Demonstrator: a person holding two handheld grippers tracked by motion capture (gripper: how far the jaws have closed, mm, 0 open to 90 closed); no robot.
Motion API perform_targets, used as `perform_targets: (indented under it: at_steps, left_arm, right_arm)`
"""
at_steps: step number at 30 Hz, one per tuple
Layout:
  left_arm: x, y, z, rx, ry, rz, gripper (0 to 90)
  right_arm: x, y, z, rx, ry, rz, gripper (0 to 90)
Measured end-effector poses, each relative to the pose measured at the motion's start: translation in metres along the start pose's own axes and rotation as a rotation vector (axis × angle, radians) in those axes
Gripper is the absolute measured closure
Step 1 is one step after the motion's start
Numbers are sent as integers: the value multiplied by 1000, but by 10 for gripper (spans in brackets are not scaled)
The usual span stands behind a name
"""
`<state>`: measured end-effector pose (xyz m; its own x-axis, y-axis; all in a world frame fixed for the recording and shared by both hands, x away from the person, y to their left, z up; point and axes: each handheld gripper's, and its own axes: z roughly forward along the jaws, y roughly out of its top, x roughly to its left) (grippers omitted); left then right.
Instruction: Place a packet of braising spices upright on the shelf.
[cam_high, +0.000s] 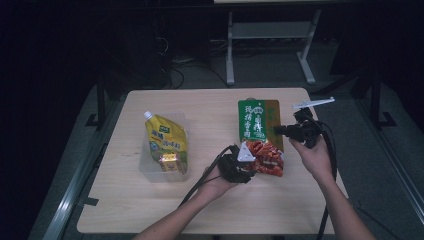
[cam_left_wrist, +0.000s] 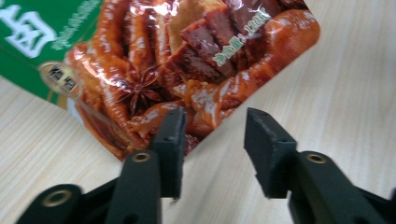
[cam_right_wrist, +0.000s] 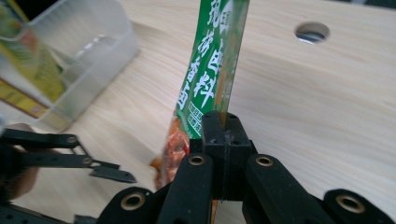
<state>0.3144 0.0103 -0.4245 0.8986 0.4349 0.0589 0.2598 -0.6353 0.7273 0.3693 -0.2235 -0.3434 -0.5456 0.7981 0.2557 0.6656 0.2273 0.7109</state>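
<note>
Right claw (cam_right_wrist: 223, 122) clamped on green seasoning pouch (cam_right_wrist: 212, 70) edge, lifted off table (cam_high: 210, 102); left claw (cam_left_wrist: 212, 140) released, jaws parted beside pouch's lower corner.

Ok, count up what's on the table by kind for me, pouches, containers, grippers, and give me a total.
Pouches: 2, the green and red seasoning pouch and the yellow spouted pouch
Clear plastic containers: 1, the clear tub holding the yellow one
Grippers: 2, left gripper open, right gripper shut on the green and red one
Total: 5
</note>
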Motion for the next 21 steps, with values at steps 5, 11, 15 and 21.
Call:
perform_targets:
  at_steps: [5,11,15,21]
  left_arm:
    - [-4,-7,-10,-8,-3,8,475]
    - [-8,-14,-19,-17,2,9,422]
    - [-9,-18,-23,-16,3,10,416]
    - [-9,-22,-30,-29,5,7,389]
  right_arm:
    - [22,10,-3,-8,9,-67,900]
    - [42,19,-3,-25,9,-143,900]
    - [51,24,0,-41,20,-175,900]
    - [60,33,4,-52,20,-195,900]
